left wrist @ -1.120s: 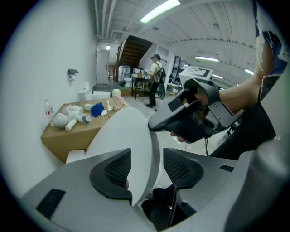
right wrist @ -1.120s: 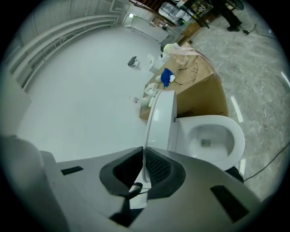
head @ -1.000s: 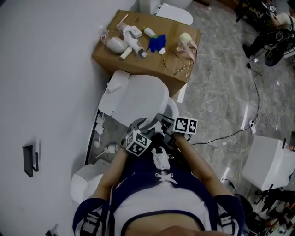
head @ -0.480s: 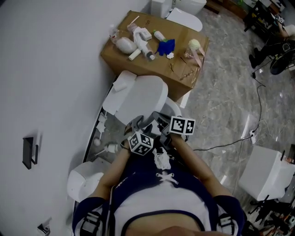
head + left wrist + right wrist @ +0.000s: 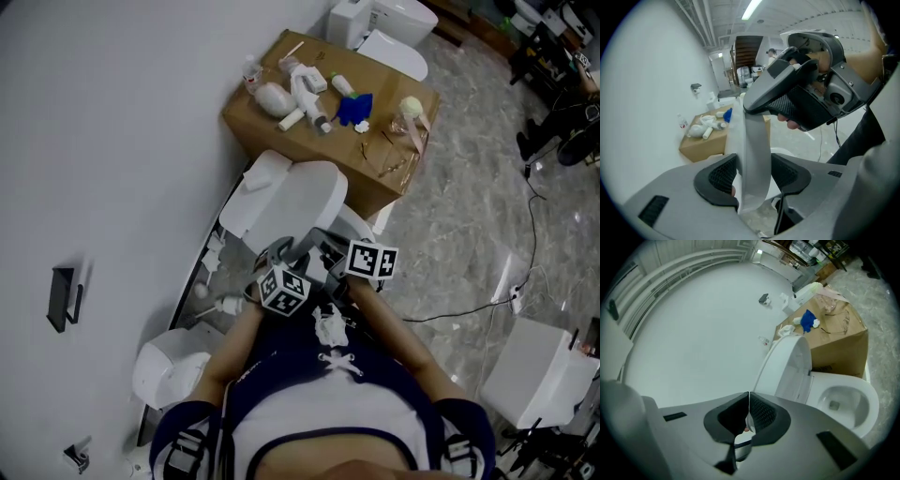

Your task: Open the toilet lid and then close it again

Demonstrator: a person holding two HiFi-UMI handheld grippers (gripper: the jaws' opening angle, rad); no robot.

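The white oval plastic toilet lid (image 5: 286,202) stands raised at the rear edge of the white ceramic toilet bowl (image 5: 869,401), leaning back towards the tank. Its long axis runs upward and its inner face looks out over the open bowl. A brown cardboard box (image 5: 309,150) strewn with small items sits just beyond the toilet, along the white wall.

The left gripper (image 5: 753,176) has its jaws well apart; they have just been closing a little. A pale grey flat strip (image 5: 754,150) hangs down between them, broad face to the camera, and I cannot tell if either pad touches it. The right gripper (image 5: 749,413) has its jaws together, with only a thin pale sliver between the pads. In the left gripper view the strip's upper end meets that gripper's tips.

What the strip is made of cannot be made out. In the head view both sets of jaws crowd together below the marker cubes, covering the near part of the bowl.
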